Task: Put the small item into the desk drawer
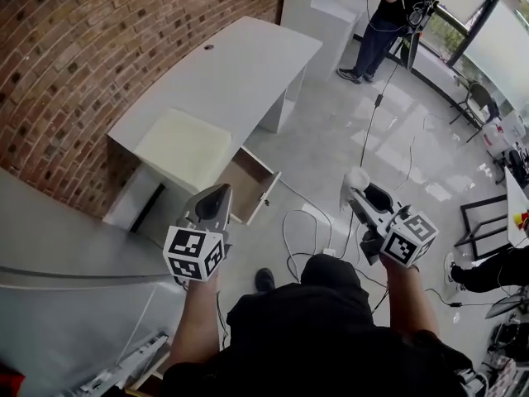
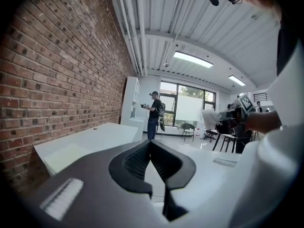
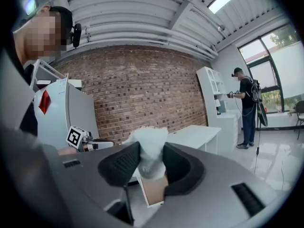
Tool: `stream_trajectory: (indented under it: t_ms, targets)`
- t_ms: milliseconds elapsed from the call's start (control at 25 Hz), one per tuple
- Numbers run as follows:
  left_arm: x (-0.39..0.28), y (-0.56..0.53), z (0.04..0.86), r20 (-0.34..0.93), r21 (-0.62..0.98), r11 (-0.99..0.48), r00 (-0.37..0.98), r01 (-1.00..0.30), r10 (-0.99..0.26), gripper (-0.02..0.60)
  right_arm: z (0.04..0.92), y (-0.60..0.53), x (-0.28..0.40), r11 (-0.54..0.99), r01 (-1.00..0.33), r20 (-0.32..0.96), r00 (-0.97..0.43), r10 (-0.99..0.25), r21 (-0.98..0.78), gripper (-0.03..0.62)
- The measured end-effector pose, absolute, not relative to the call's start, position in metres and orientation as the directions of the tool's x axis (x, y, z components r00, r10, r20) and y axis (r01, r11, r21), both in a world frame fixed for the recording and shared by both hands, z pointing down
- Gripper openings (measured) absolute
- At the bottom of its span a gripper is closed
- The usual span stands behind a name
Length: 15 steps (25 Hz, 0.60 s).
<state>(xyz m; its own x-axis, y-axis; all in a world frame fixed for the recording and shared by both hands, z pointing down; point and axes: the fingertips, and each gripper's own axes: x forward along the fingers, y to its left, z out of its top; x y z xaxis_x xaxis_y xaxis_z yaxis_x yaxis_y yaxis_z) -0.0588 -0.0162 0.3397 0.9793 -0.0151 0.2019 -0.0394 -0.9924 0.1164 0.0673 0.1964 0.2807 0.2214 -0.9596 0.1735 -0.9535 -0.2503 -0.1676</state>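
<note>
Wad [image 3: 149, 137] looked soft, light, crushable; right claw [image 3: 151, 148] gripped its middle, left claw [image 2: 150, 142] sat closed, empty; open drawer [image 1: 250, 184] at nine o'clock.

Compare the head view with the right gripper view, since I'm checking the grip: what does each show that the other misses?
Only the head view: white cables looped on the grey floor and the person's black shoe. Only the right gripper view: the right hand-held gripper with its pads squeezing the white crumpled soft item, and the ribbed white ceiling. Both: the white rectangular desk and the red brick wall.
</note>
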Motion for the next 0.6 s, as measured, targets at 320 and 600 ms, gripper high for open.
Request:
stream_trajectory:
  t_ms: [320, 600]
  targets:
    - [-0.068, -0.04, 0.359, 0.215, 0.161, -0.983, 0.975, -0.092, -0.056, 0.012, 0.274, 0.137, 0.061, -0.137, -0.98, 0.178, 0.111, -0.978, -0.141, 0.144]
    - [-0.048, -0.058, 0.368, 0.255, 0.146, -0.983, 0.964, -0.113, -0.073, 0.012, 0.292, 0.109, 0.093, -0.104, -0.975, 0.169, 0.07, -0.983, -0.198, 0.146]
